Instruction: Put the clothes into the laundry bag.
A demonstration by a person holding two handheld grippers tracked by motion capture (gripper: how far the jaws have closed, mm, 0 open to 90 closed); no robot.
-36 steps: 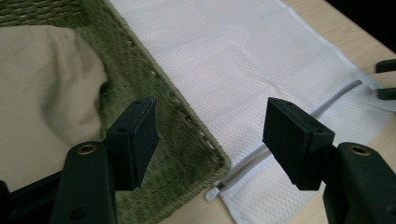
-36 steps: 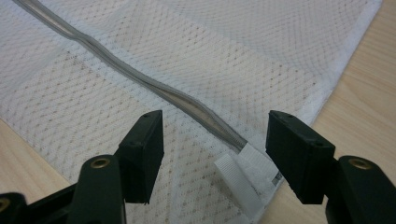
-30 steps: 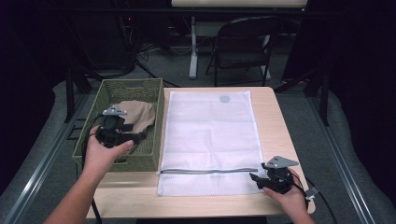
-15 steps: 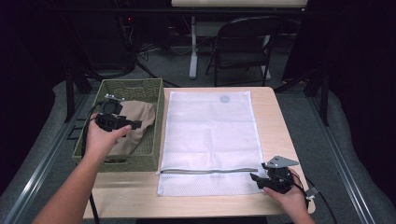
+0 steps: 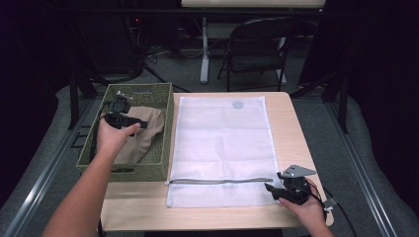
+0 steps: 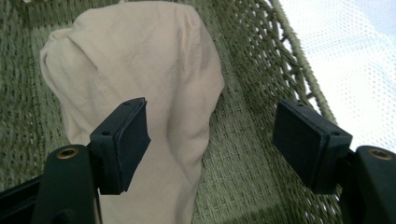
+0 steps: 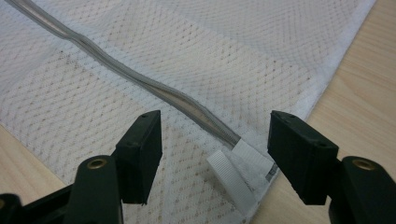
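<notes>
A beige cloth [image 5: 141, 133] lies crumpled in the woven green basket [image 5: 163, 123] at the left side of the wooden table [image 5: 291, 123], spread along the basket floor from its far right part toward the near left. In the left gripper view the cloth [image 6: 140, 93] rests on the weave with one rounded end toward the far wall of the basket [image 6: 243, 154].

The left gripper [image 5: 141, 123] hangs over the far half of the basket, held in the person's left hand [image 5: 111, 138], just above the cloth. Its jaws have just been opening and now stand released, well apart; the left pad sits over the cloth and the right pad over bare weave, and neither presses on anything [image 6: 212, 140].

Right of the basket, a white mesh laundry bag [image 5: 222, 143] lies flat along the table, its grey zipper [image 5: 222, 180] running across near the near edge. The right gripper [image 5: 269, 188] rests at the bag's near right corner in the person's right hand [image 5: 306, 207]. Its jaws also stand apart, unclenched, straddling the end of the zipper [image 7: 140, 81] and the small white fabric tab [image 7: 231, 179] there, with no pad touching either [image 7: 215, 140].

A folding chair [image 5: 257, 44] stands beyond the far edge of the table.
</notes>
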